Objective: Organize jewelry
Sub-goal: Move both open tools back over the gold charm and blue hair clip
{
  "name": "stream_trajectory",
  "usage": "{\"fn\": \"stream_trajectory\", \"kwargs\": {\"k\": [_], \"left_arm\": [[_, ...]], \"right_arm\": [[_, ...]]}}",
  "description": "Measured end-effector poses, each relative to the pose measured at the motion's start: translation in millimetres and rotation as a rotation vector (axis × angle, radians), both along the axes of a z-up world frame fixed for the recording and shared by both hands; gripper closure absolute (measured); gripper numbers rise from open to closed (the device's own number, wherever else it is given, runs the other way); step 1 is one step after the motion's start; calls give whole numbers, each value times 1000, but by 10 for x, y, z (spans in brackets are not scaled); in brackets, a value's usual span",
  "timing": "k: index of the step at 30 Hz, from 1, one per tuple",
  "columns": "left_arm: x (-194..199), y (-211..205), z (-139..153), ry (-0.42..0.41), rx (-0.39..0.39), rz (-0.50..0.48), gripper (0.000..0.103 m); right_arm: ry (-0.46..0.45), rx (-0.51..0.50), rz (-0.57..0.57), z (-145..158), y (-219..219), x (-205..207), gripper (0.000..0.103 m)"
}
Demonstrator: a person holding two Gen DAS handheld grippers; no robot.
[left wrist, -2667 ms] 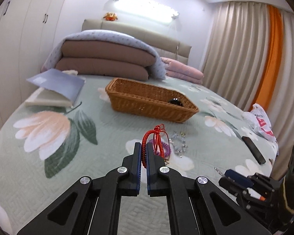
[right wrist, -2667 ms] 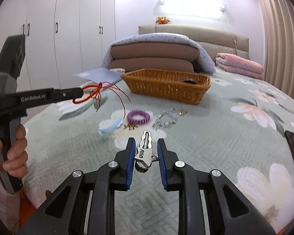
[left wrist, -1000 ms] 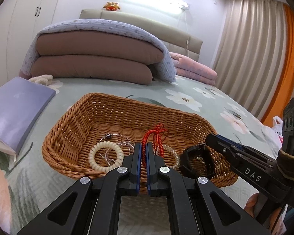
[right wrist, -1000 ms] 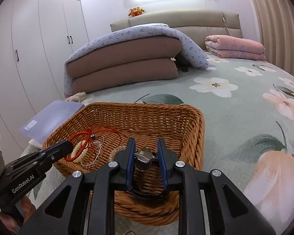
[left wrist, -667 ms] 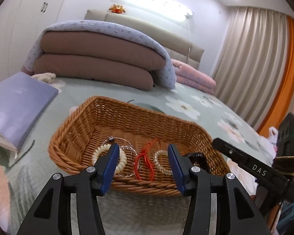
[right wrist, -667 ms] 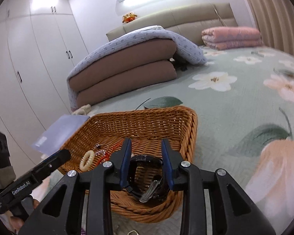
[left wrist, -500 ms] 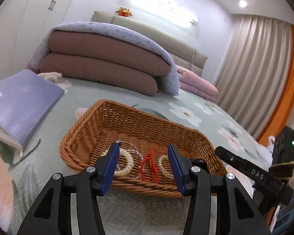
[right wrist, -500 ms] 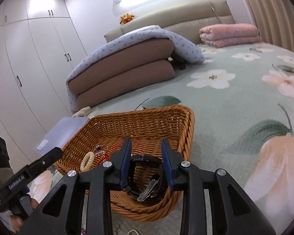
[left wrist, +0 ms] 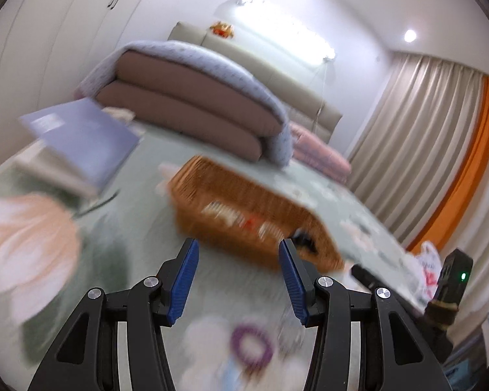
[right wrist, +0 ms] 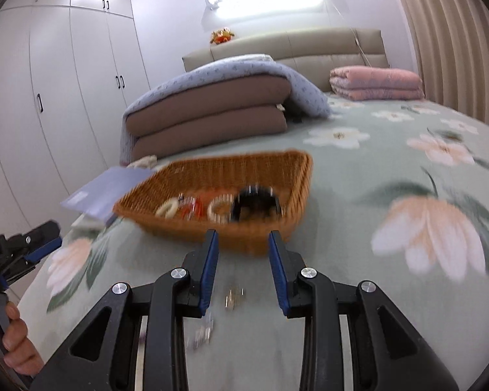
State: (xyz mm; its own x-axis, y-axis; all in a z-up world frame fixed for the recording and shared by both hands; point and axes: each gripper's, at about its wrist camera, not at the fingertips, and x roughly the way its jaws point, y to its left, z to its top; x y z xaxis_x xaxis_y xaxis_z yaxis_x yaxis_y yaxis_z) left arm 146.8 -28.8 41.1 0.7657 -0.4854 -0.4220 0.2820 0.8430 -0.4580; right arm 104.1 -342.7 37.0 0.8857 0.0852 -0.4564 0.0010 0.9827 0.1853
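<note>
Wicker basket (right wrist: 296, 192) is sitting on the floral bedspread (right wrist: 358, 195), ahead of both grippers. Inside it, in the right wrist view, a cream bead bracelet (right wrist: 167, 209), something red (right wrist: 192, 207), a second pale bead ring (right wrist: 221, 210) and a black band-like piece (right wrist: 256, 200) are lying in a row along the near side; all are blurred, so finer detail cannot be told.

Loose pieces are lying on the bedspread short of the basket. A small metal bit (right wrist: 233, 296) is showing between the right fingers, and another glinting piece (right wrist: 202, 327) is lying nearer the camera. In the left view a purple coil hair tie (left wrist: 251, 348) is lying low in frame on a white flower, heavily smeared.

Right gripper (right wrist: 243, 267) is hovering over the bedspread with its blue pads parted and nothing between them. Left gripper (left wrist: 237, 280) is standing wider apart, also gripping nothing. Each gripper is also showing at the edge of the other's view, and a hand (right wrist: 14, 348) is wrapping the left handle.

Behind the basket, a lavender book (right wrist: 107, 189) is lying to its left. Folded brown quilts (right wrist: 208, 120) are stacked under a blue cover, with a pink folded blanket (right wrist: 375, 83) by the headboard. White wardrobes (right wrist: 49, 97) are lining the left wall.
</note>
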Motion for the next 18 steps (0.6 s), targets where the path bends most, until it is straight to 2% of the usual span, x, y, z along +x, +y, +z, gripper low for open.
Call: {"fn": "stream_trajectory", "kwargs": {"k": [4, 6, 10, 14, 18], "left_arm": [[-315, 292, -196, 80, 26, 31, 51], [-468, 341, -282, 92, 29, 24, 51], [-668, 179, -385, 80, 75, -54, 51], [-803, -87, -429, 30, 185, -109, 51], [-758, -138, -501, 61, 149, -159, 51]], "right_arm": [[11, 22, -1, -103, -11, -301, 69], [12, 31, 11, -141, -5, -426, 69], [45, 36, 22, -233, 9, -521, 69], [69, 37, 33, -280, 11, -536, 69], [107, 13, 32, -321, 50, -458, 69]]}}
